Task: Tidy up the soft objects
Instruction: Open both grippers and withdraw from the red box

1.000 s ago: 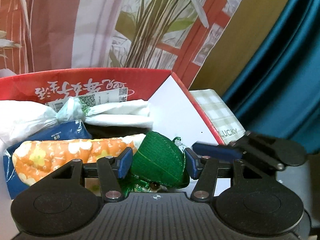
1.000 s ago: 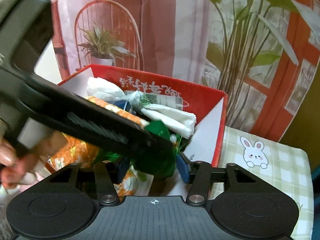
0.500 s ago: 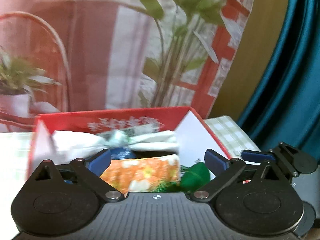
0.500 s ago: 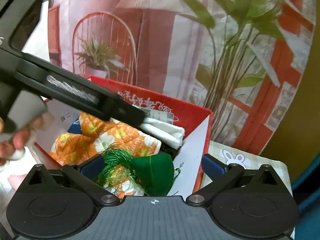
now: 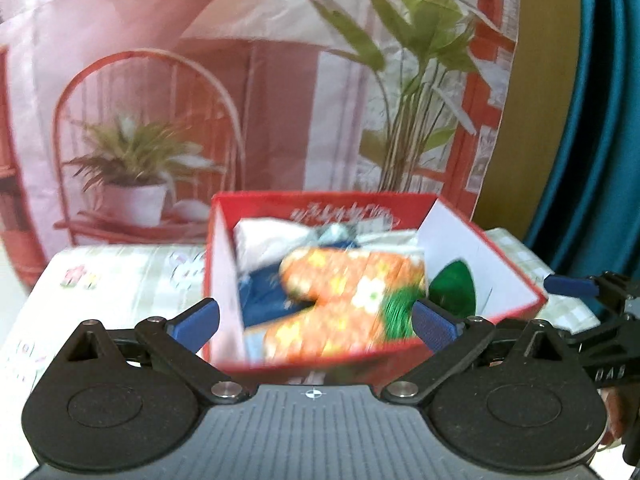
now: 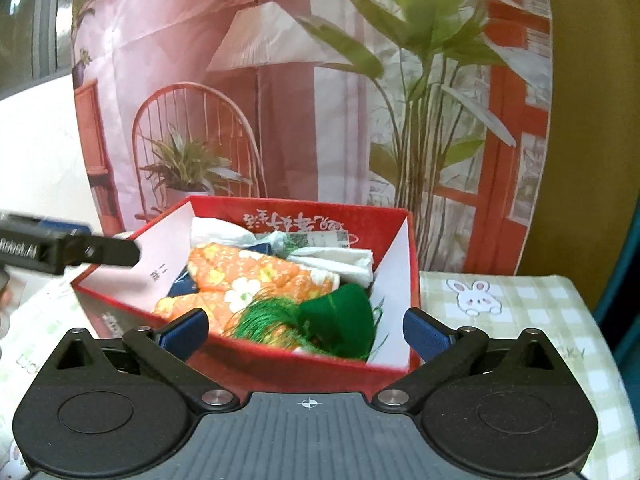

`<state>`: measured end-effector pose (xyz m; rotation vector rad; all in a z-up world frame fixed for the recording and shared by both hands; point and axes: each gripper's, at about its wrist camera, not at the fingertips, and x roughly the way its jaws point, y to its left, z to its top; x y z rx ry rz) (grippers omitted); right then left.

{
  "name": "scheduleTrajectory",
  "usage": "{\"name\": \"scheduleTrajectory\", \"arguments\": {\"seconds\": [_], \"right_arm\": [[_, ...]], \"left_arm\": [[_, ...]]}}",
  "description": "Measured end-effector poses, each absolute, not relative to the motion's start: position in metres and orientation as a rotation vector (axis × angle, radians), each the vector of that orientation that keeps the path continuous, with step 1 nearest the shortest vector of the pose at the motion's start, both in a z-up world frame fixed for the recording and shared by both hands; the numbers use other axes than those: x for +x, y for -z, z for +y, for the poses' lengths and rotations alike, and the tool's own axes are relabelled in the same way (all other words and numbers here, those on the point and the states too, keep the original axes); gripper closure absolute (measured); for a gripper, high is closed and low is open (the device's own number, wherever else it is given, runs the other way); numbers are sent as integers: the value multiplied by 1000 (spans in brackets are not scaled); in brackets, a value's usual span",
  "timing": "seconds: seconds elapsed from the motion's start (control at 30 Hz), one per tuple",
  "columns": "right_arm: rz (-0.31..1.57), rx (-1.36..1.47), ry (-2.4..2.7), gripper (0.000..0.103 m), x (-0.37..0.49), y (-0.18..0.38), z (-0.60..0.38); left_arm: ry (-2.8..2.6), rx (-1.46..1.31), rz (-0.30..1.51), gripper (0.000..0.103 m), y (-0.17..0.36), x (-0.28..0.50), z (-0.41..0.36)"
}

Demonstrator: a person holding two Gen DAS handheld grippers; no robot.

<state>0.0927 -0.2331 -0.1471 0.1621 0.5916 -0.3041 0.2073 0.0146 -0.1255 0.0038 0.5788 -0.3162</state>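
Note:
A red cardboard box (image 6: pixel 276 364) (image 5: pixel 224 280) stands on the checked tablecloth and holds soft things. Inside lie an orange flowered cloth (image 6: pixel 256 276) (image 5: pixel 352 280), a green knitted piece with a tassel (image 6: pixel 340 320) (image 5: pixel 452 284), white cloth (image 6: pixel 340 258) and a blue pack (image 5: pixel 260 300). My left gripper (image 5: pixel 314 322) hovers open in front of the box, nothing between its pads. My right gripper (image 6: pixel 306 330) is open too, just before the box's near wall, empty. In the right wrist view the left gripper's finger (image 6: pixel 68 254) reaches in from the left.
A pale green checked tablecloth (image 6: pixel 520 304) with a rabbit print (image 6: pixel 474 298) covers the table. A printed backdrop (image 6: pixel 280 80) of a chair and plants hangs right behind the box. A teal curtain (image 5: pixel 592 120) hangs at the right.
Both grippers opened wide, let go of the green knitted piece, which now lies in the box, and drew back from the box. The left one moved farther and swung left.

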Motion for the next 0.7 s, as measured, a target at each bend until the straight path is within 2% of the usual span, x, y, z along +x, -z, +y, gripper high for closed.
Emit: {"name": "scheduleTrajectory", "arguments": {"seconds": [0.3, 0.7], "right_arm": [[637, 168, 322, 0, 68, 171, -207], [715, 181, 308, 0, 38, 194, -183]], "left_arm": [[268, 10, 598, 0, 153, 157, 32], [266, -51, 721, 0, 196, 118, 39]]}}
